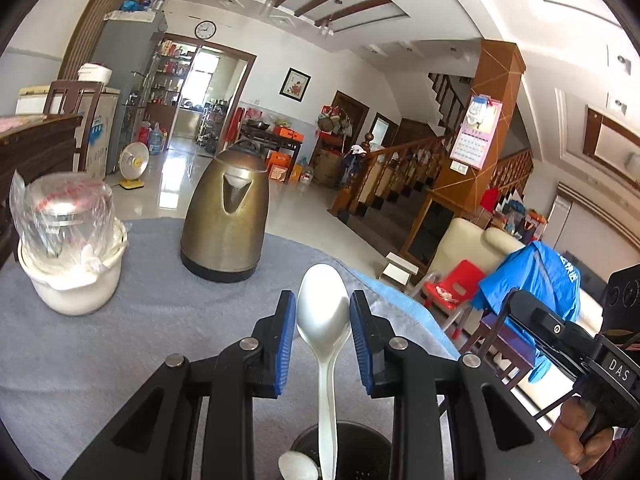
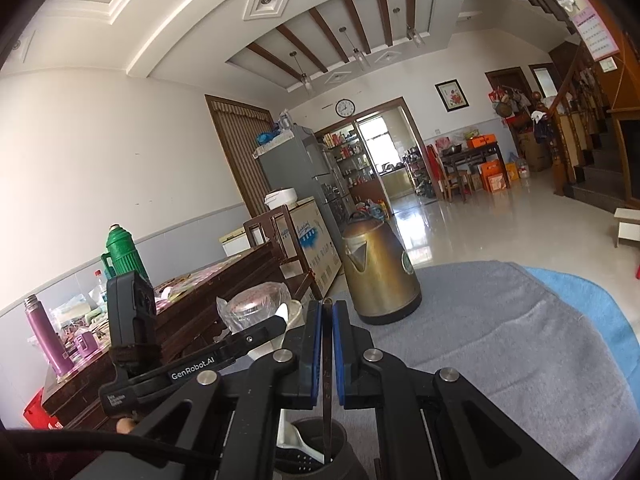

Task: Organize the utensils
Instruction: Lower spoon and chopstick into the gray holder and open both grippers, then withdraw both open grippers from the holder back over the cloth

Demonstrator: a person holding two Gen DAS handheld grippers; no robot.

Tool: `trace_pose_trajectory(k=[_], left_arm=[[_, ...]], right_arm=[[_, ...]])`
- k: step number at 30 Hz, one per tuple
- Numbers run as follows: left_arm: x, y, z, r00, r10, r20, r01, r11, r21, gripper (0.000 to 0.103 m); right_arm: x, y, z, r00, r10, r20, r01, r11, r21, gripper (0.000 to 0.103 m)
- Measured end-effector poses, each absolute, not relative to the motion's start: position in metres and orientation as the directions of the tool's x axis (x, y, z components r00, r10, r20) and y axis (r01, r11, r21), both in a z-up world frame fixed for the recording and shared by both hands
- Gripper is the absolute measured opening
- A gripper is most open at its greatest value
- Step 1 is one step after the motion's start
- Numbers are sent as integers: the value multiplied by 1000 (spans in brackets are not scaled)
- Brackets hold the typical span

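Note:
A silver spoon (image 1: 323, 320) stands upright in a dark utensil holder (image 1: 352, 436), bowl end up, between the fingers of my left gripper (image 1: 323, 316). The blue pads are slightly apart from the spoon's bowl, so the left gripper is open. A second, smaller spoon (image 1: 297, 468) lies in the holder. My right gripper (image 2: 327, 320) is shut on a thin dark flat utensil (image 2: 327, 360) whose lower end reaches into the dark holder (image 2: 320, 440). A white utensil (image 2: 298, 438) also rests in that holder. The left gripper's body (image 2: 192, 364) shows at the left of the right wrist view.
A brass kettle (image 1: 226, 216) stands on the grey cloth-covered table (image 1: 120, 352). A white pot with a plastic-wrapped glass jar (image 1: 68, 232) stands at the left. The table edge (image 1: 400, 292) falls off to the right. The right gripper's body (image 1: 580, 344) is at the right.

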State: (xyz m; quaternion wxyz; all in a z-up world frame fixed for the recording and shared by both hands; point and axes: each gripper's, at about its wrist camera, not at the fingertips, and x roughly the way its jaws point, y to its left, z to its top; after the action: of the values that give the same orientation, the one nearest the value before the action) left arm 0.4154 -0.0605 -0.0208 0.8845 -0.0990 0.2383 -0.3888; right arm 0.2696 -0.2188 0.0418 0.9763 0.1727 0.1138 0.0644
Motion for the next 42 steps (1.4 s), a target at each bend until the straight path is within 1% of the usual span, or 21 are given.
trace_pose_trajectory(k=[4,6,8,13,16,19,21,23,24,25,26,27,29,33,34,36,38,39,42], left_arm=[[411,-57,-31,587,-729,-352,621,684,-382,29],[409,-55,-36,586,-728,-356,612,685,-394,29],[405,-52,-40,582,-727,-365,607,687,-400,29],[397,-41,-40,572,-731,-374,600,683,-417,29],[388,-34,-40,574,-722,-387,598,692,-403,29],[373,-18,-40,590,-707,-391,579,707,-406,29],[362,-7,-41,602,-688,-406,554,725,-409,35],[350,7,-44,623,-659,-421,513,751,-417,43],[342,13,-47,633,-643,-432,488,764,-422,46],[336,18,-52,638,-624,-452,461,779,-426,53],[326,24,-58,641,-599,-480,424,797,-430,54],[321,27,-62,642,-586,-494,401,806,-435,55],[304,30,-74,631,-543,-553,334,835,-438,57],[277,23,-93,585,-481,-653,265,874,-407,57],[269,19,-96,576,-461,-674,255,886,-388,57],[256,7,-102,558,-421,-715,246,907,-342,57],[243,-3,-108,537,-399,-743,246,917,-314,58],[237,-9,-110,523,-392,-757,247,920,-305,58],[221,-27,-114,497,-348,-795,262,934,-245,58]], right_arm=[[268,-218,37,958,191,-216,-102,926,365,6],[263,-217,37,957,198,-210,-111,924,366,6],[261,-217,37,948,232,-217,-136,914,381,8],[254,-219,34,933,267,-240,-151,898,414,8],[247,-224,33,926,288,-243,-155,880,448,8],[236,-230,35,931,284,-227,-154,874,460,8],[225,-236,37,939,270,-215,-146,875,461,8],[215,-245,36,944,254,-210,-133,876,463,8],[211,-249,34,945,248,-212,-125,876,466,8],[207,-253,32,945,244,-217,-118,874,471,8],[203,-259,28,944,241,-225,-108,871,479,8],[200,-265,23,942,238,-238,-95,867,489,8],[196,-275,15,935,238,-262,-76,858,508,8],[188,-292,-6,914,246,-322,-40,846,531,9],[186,-295,-10,911,243,-334,-34,850,526,10],[181,-300,-19,899,251,-358,-29,852,523,17],[174,-304,-28,887,263,-379,-29,851,524,34],[170,-305,-33,886,260,-384,-25,854,520,38],[155,-309,-48,883,254,-394,-19,859,512,39]])
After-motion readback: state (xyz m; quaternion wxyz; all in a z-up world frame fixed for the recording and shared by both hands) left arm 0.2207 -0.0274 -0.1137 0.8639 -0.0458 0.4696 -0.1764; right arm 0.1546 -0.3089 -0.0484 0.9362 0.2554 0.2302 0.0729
